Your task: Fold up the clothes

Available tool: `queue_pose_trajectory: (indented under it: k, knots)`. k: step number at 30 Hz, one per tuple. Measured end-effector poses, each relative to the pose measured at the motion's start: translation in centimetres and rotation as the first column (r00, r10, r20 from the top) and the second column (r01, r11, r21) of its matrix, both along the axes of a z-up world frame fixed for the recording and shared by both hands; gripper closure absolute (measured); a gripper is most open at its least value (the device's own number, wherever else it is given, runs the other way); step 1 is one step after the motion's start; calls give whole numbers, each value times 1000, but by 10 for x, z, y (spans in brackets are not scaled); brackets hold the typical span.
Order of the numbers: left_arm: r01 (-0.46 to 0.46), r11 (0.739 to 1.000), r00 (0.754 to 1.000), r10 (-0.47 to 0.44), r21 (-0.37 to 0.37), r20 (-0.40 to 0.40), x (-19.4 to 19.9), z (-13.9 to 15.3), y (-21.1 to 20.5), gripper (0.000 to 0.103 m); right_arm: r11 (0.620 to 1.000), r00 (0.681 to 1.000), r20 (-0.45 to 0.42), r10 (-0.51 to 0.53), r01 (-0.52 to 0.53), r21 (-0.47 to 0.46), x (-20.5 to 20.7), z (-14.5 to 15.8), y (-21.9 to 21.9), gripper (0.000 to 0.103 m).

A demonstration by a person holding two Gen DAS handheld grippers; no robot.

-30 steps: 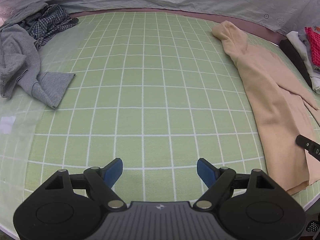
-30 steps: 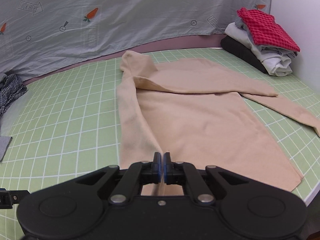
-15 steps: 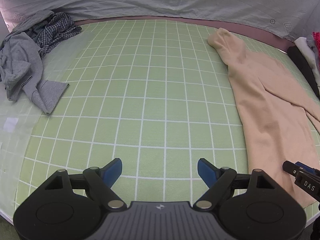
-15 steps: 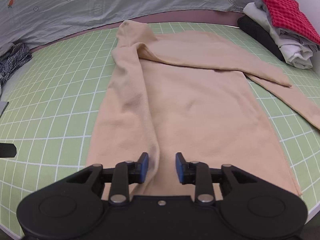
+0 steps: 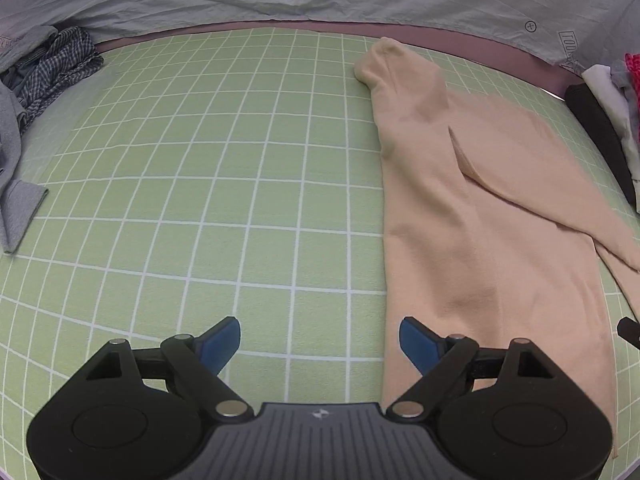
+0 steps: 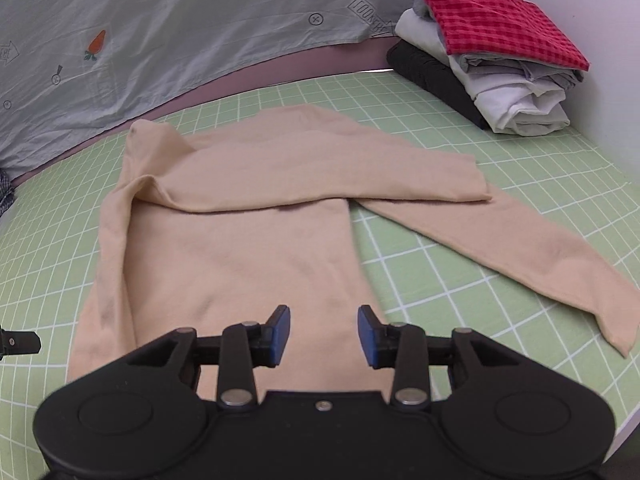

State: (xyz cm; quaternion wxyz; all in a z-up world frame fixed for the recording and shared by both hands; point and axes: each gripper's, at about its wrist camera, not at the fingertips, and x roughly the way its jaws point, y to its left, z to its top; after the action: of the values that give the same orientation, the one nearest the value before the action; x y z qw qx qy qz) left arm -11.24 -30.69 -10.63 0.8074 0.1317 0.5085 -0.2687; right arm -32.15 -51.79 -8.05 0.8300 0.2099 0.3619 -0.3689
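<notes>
Writing first: the grey printed sheet (image 6: 192, 32) behind the bench carries carrots, small circled crosses and boxed arrow labels; the one by the stack looks like "TOO…", but it's skewed and I can't read it fully. A small white emblem sits on your left tool's housing, too small to make out.

Now the change. A second ago your right tool (image 6: 323, 334) was clamped shut at the near hem of the beige sweater (image 6: 240, 248); now its blue pads (image 6: 280, 330) stand apart, released, hovering over the hem with fabric lying under the gap, not pinched. Both views have slid across the bench since then: in the left view the sweater (image 5: 488, 240) has come from the far right edge toward the middle, and the crumpled grey garment (image 5: 16, 200) and the checked shirt (image 5: 56, 68) have slipped off to the left edge.

Your left tool (image 5: 320, 344) is spread wide and widening further, nothing between its pads, just bare green mat (image 5: 240, 184); its right pad hangs just beside the sweater's left edge.

Textures: the sweater is soft, fuzzy knit, laid flat on the mat, one sleeve folded across the chest, the other trailing out to the right, its left side rolled into a long ridge. The mat is smooth green with a white grid. At far right sits a folded stack (image 6: 500, 80): red check on top, pale grey and white layers, black at the bottom.
</notes>
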Motion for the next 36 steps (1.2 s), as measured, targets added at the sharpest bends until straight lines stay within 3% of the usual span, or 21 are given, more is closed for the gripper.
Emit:
queue_pose_trajectory:
  k: [12,15,24,25,27,28,30,32,36]
  knots:
    - [-43,996,999,43,81,7,22,-24,-67,16,977,977,33,-211,210,33,-11,-7,-138,62]
    - [-76,993,997,77,94,2,25,-29,-73,9,972,972,37,-230,228,57,-2,-14,-169,58]
    - [-80,987,997,78,142,22,28,-31,-80,0,979,980,-30,-195,197,61,22,-25,-191,55]
    - [-75,986,997,72,146,24,28,-30,-81,0,980,982,-36,-188,190,56,24,-24,-191,60]
    - [-61,986,998,56,154,33,27,-29,-82,0,979,981,-13,-195,195,54,21,-22,-194,88]
    - [-56,986,998,51,156,36,27,-30,-82,0,976,978,18,-206,204,70,18,-21,-197,97]
    - [-47,986,998,42,157,40,27,-30,-84,0,977,977,60,-206,202,73,14,-14,-202,98]
    - [-50,987,998,45,152,34,28,-30,-81,0,980,975,95,-200,199,18,11,1,-204,99]
    - [-64,988,998,61,139,25,29,-30,-79,0,932,908,231,-351,361,-5,-10,31,-219,99]
